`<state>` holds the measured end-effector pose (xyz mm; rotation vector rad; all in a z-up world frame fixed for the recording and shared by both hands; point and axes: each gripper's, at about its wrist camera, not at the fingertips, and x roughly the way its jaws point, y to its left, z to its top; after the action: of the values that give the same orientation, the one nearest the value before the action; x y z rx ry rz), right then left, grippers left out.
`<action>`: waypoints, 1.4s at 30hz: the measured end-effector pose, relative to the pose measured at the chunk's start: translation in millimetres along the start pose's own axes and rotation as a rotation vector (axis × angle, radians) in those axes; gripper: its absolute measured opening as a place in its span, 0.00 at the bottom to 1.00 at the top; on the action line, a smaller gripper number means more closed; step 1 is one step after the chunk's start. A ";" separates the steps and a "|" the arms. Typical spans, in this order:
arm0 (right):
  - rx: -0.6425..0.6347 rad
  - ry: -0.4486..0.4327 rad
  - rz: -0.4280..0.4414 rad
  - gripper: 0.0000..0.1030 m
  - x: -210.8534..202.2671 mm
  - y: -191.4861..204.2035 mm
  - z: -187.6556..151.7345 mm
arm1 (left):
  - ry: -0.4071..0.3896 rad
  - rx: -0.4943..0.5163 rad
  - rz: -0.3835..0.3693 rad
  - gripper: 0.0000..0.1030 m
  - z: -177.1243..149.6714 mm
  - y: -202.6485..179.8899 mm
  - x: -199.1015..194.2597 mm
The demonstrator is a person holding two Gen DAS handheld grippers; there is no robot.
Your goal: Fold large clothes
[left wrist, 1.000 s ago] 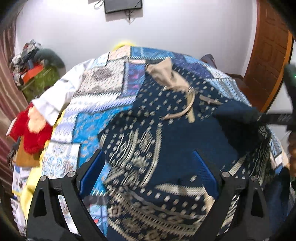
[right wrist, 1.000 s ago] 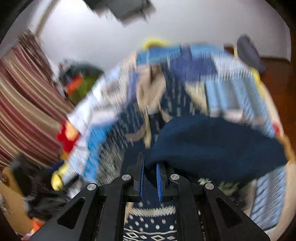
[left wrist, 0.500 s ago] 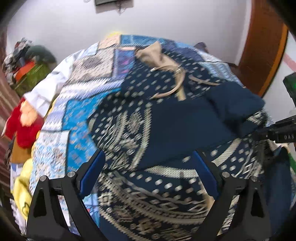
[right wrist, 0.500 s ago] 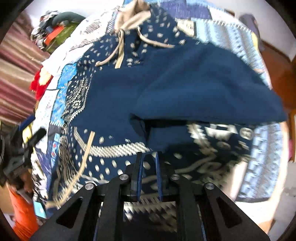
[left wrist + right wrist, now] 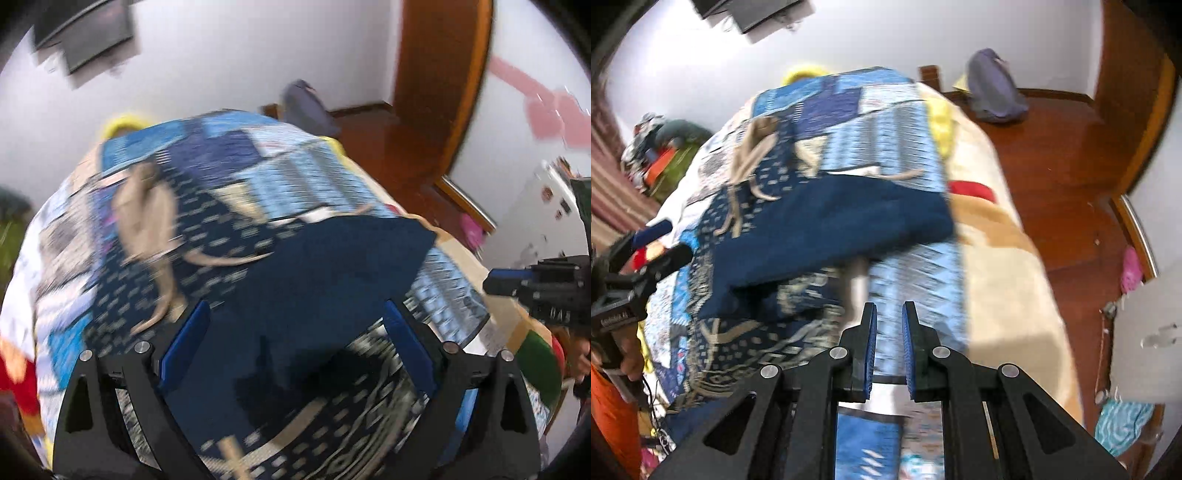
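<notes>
Right wrist view shows our right gripper (image 5: 889,325) pinched nearly shut on nothing, with the dark blue garment (image 5: 827,225) up and left of it on the bed (image 5: 1004,288), closer to our wide-open left gripper (image 5: 293,343) hanging over it.

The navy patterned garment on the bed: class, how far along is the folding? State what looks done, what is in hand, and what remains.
Done: one part of the navy patterned garment lies folded over, plain inside facing up, on the bed. In hand: nothing; the right gripper is shut and empty beside the cloth, and the left gripper stands open above it. Left: the patterned lower part and the drawstring end remain spread out, so more folds seem needed.
</notes>
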<state>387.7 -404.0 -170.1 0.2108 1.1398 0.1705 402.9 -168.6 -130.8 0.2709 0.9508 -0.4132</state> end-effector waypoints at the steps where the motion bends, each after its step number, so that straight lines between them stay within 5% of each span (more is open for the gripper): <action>1: 0.008 0.003 -0.006 0.09 0.4 -8.7 -1.6 | 0.021 0.029 -0.013 0.92 7.3 -13.5 13.9; 5: 0.033 0.012 -0.034 0.09 8.6 -31.5 -12.6 | 0.116 0.110 -0.073 0.93 22.0 -62.7 68.3; 8: 0.054 0.021 -0.024 0.09 13.8 -44.4 -20.3 | 0.163 0.150 -0.038 0.89 23.5 -84.2 102.4; 11: 0.085 0.032 -0.005 0.09 20.3 -54.2 -24.8 | 0.152 0.179 0.065 0.63 22.9 -92.2 118.6; 13: 0.089 0.039 -0.001 0.09 24.1 -56.2 -25.9 | 0.116 0.171 0.105 0.28 24.6 -88.0 113.6; 15: 0.078 0.040 0.000 0.09 26.8 -53.5 -26.0 | 0.088 0.137 0.109 0.10 29.1 -77.5 100.5; 23: 0.020 0.012 0.039 0.09 31.6 -20.1 -3.1 | -0.135 -0.024 0.142 0.08 46.3 -2.1 3.6; 29: -0.110 -0.054 0.056 0.09 27.3 40.7 29.3 | -0.183 -0.143 0.224 0.08 15.5 82.8 -43.0; 35: -0.259 -0.048 0.008 0.09 55.8 99.3 44.2 | -0.057 -0.271 0.259 0.08 -64.3 161.2 -26.9; 38: -0.321 0.015 -0.106 0.09 93.0 113.4 37.7 | 0.057 -0.323 0.252 0.09 -110.5 183.4 -1.4; 42: -0.399 -0.028 -0.223 0.09 115.0 114.1 20.1 | 0.204 -0.397 0.174 0.33 -177.0 201.3 37.7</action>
<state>449.9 -267.5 -234.5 -0.2664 1.0695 0.1929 385.0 73.0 -251.8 0.0322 1.1755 -0.0323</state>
